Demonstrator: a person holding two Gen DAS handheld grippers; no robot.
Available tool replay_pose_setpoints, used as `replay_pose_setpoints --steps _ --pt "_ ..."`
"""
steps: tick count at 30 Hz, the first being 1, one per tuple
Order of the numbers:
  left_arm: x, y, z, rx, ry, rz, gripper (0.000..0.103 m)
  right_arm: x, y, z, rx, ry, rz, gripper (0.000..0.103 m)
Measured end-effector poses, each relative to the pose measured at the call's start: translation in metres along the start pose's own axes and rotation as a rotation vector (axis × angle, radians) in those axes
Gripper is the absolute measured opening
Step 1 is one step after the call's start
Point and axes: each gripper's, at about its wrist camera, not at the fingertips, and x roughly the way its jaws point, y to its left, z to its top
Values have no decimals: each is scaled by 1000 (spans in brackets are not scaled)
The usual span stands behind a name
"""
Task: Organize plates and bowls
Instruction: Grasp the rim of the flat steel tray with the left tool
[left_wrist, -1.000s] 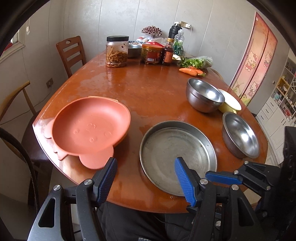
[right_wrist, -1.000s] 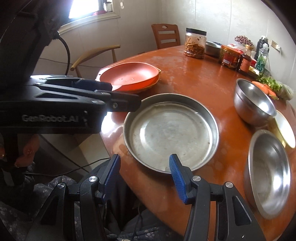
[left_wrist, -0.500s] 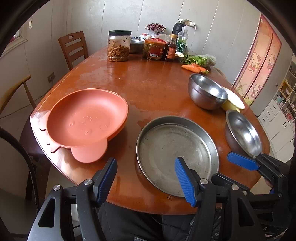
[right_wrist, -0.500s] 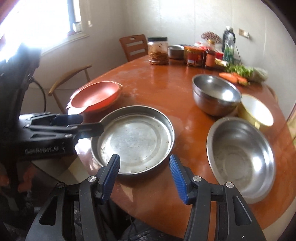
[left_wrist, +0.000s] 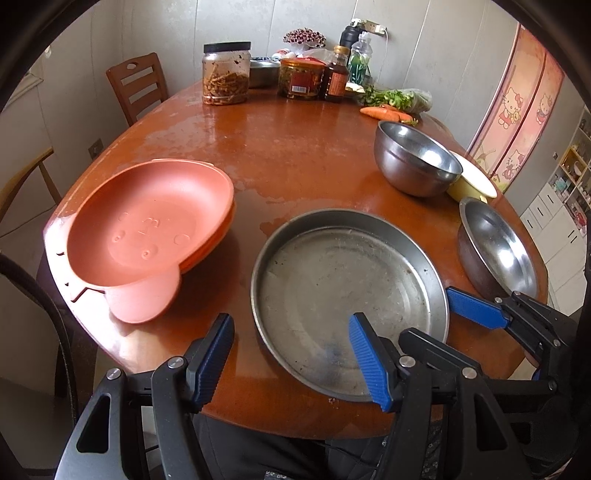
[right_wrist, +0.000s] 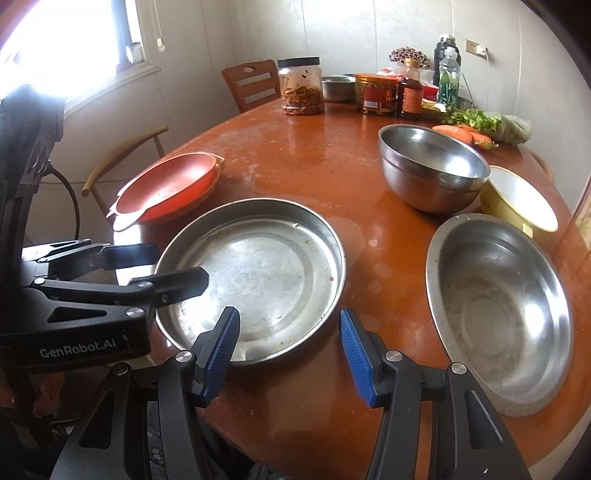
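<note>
A wide steel pan (left_wrist: 347, 291) (right_wrist: 258, 273) lies at the table's near edge. Left of it are stacked orange plates (left_wrist: 147, 225) (right_wrist: 170, 184). On its right sits a shallow steel bowl (right_wrist: 498, 310) (left_wrist: 498, 247). Behind that stand a deep steel bowl (right_wrist: 432, 170) (left_wrist: 413, 162) and a yellow bowl (right_wrist: 521, 199). My left gripper (left_wrist: 291, 362) (right_wrist: 166, 267) is open and straddles the pan's left rim, one finger over the pan's floor, without pressing on it. My right gripper (right_wrist: 288, 354) is open over the pan's near right rim and holds nothing. One of its fingers (left_wrist: 476, 306) shows between pan and shallow bowl.
The round brown table (left_wrist: 295, 155) carries jars (left_wrist: 225, 77), bottles (left_wrist: 336, 81), carrots (left_wrist: 384, 112) and greens along its far side. Wooden chairs (left_wrist: 136, 85) stand at the far left. A person's dark clothing shows below the near edge.
The right wrist view has swung right and rolled, bringing the shallow steel bowl fully into view. My left gripper has come down closer to the pan. Both grippers stay open.
</note>
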Motion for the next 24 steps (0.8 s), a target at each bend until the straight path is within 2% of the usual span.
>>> replay_pose_setpoints --steps 8,11,14,24 --pt "7 -5 0 18 13 2 63 10 1 1 -24 16 -19 57" --pt "7 -8 1 20 12 -28 62 11 1 1 -35 14 -26 53" --pt "7 -11 1 25 13 -25 62 11 3 2 -48 15 -39 52" --pt "-16 -11 12 29 -48 -18 62 -5 6 13 -60 -30 -37 52"
